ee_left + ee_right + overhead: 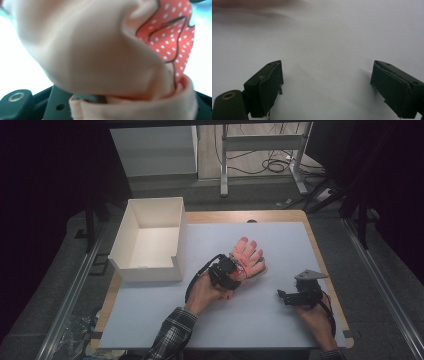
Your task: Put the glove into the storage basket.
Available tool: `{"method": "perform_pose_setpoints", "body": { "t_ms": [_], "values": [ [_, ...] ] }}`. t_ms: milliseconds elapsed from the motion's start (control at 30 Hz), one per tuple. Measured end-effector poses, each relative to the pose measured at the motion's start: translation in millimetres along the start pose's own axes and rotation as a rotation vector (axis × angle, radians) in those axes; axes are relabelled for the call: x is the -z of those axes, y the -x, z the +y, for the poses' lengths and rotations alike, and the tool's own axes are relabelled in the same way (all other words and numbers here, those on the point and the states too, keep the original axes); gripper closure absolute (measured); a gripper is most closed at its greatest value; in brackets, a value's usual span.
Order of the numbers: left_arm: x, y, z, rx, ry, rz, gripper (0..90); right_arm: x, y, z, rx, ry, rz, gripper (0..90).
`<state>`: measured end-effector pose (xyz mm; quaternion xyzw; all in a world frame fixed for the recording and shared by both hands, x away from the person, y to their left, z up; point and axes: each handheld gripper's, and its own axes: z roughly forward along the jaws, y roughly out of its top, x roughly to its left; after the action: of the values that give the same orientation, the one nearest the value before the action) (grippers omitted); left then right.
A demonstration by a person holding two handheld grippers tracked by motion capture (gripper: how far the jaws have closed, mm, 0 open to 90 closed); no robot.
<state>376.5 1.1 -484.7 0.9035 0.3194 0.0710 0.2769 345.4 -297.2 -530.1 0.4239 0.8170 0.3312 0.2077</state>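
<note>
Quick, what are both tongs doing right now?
Left tongs: closed on the pink glove.
Right tongs: open, holding nothing.

Peach glove pinched in the left hand-held gripper [100,98]

A soft, peach-coloured fabric glove [90,50] sits close against the lens and blurred. At the upper right its coral patch [167,32] carries white dots and dark outline strokes. The folded cuff [140,107] bunches at the bottom between the dark jaws, which are clamped on it. A bright white surface [15,65] shows behind.
</note>
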Motion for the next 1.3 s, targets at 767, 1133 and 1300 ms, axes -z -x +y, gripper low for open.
{"method": "perform_pose_setpoints", "body": {
  "t_ms": [767, 1133, 1300],
  "values": [
    [53.6, -34.9, 25.8, 0.095, 0.048, 0.058, 51.4, -0.1, -0.3, -0.3, -0.002, 0.003, -0.001, 11.2],
    [84.2, -61.1, 36.6, 0.149, 0.054, 0.101, 50.9, -0.2, -0.4, -0.3, -0.002, 0.004, -0.001, 11.2],
    [104.6, -76.4, 38.2, 0.185, 0.074, 0.129, 50.8, -0.2, -0.3, -0.3, 0.0, 0.004, -0.001, 11.2]
  ]
}}
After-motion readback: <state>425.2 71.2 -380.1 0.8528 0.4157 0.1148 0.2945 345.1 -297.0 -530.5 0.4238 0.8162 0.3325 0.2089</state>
